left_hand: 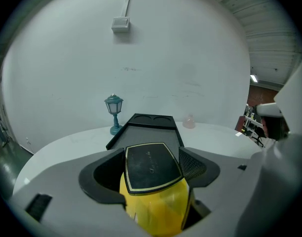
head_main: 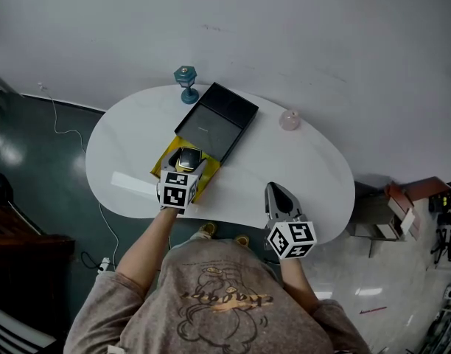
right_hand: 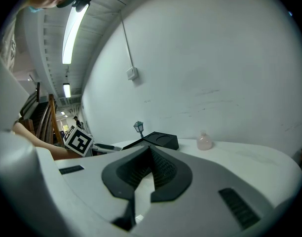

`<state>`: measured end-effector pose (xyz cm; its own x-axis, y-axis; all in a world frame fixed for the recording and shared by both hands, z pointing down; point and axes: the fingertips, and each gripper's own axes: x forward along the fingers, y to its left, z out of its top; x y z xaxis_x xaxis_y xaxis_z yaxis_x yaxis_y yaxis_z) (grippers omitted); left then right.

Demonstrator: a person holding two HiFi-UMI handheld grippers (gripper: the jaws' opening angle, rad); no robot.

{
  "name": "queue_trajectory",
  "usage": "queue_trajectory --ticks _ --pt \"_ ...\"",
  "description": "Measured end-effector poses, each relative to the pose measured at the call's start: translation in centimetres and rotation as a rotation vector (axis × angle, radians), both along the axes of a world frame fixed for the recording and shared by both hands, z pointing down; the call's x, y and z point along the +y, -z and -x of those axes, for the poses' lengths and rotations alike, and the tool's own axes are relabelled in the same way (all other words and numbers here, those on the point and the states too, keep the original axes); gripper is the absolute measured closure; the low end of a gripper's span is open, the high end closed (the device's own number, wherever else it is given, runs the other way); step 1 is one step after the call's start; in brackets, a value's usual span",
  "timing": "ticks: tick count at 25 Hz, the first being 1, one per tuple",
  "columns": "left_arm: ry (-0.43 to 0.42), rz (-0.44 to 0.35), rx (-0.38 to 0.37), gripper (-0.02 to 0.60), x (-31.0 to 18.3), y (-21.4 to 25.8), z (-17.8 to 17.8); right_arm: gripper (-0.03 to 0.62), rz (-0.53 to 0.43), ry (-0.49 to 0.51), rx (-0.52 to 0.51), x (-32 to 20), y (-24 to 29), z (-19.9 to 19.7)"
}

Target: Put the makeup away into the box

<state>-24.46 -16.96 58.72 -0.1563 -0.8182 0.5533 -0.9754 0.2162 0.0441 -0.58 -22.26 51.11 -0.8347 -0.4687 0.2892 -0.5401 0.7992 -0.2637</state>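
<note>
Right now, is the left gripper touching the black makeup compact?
Touching. The left gripper view shows the left gripper with its jaws closed against both sides of the black compact, with no gap on either side.

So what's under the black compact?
A yellow tray shows right beneath the compact. The compact covers its inside, so what's in there can't be seen.

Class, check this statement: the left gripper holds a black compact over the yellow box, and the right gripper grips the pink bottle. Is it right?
No. The right gripper grips nothing: its jaws are shut and empty, and the pink bottle stands apart on the table, as the right gripper view shows. The rest holds.
</note>
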Motion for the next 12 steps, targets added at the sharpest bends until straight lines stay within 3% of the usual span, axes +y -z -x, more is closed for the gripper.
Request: queue_trajectory --ticks 12 --pt "-0.074 0.157 -0.020 0.215 0.0 -5.3 0.7 0.592 -0.007 -0.008 0.011 0.9 0.2 -0.7"
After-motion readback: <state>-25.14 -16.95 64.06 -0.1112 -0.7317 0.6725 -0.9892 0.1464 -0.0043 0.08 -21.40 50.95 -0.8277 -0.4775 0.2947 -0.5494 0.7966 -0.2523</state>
